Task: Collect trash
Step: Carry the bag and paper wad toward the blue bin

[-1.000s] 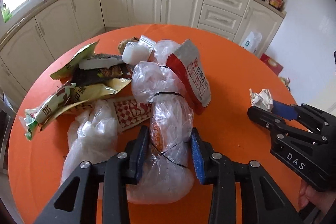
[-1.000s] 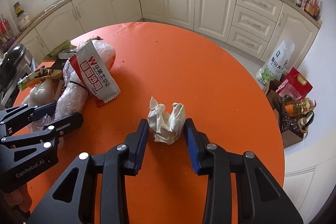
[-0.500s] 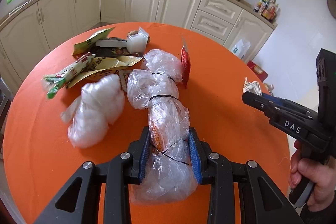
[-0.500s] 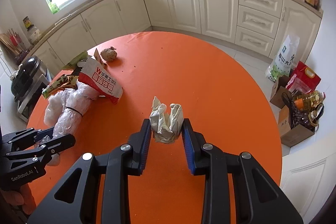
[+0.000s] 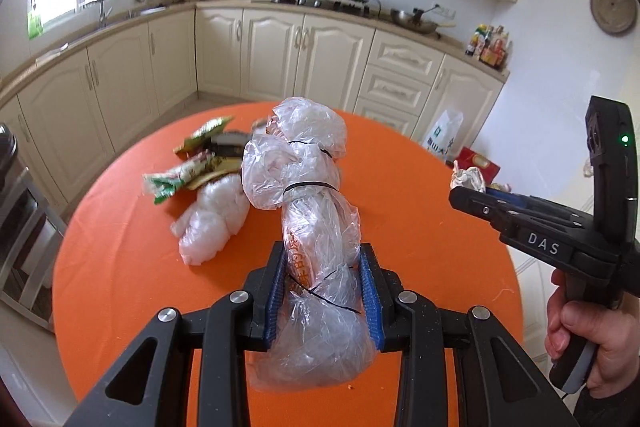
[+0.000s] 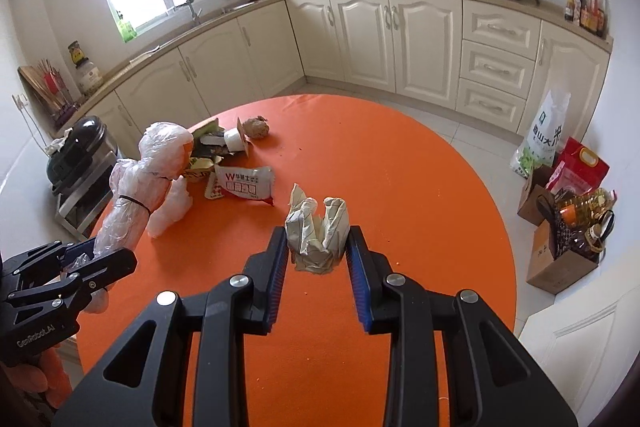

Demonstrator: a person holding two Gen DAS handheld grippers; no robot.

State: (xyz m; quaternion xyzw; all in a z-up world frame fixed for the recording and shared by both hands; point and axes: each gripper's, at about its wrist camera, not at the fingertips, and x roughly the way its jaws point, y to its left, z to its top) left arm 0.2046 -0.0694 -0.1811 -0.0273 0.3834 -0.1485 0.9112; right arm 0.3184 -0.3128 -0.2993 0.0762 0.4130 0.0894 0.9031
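We judge step: carry-off of gripped trash. Left gripper [image 5: 323, 291] clamped on tied plastic bundle [image 5: 308, 211], right gripper [image 6: 317, 259] pinching crumpled paper [image 6: 318, 237], both above orange table [image 6: 420, 195]. Both point steeply down. Next: find bin, none visible. Wrappers [image 6: 244, 183] remain on table.

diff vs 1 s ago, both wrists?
Both loads came up off the orange table: left gripper shut on the plastic bag bundle, right gripper on the crumpled paper. Red-and-white wrapper slid off the bundle. Remaining wrapper pile unchanged.
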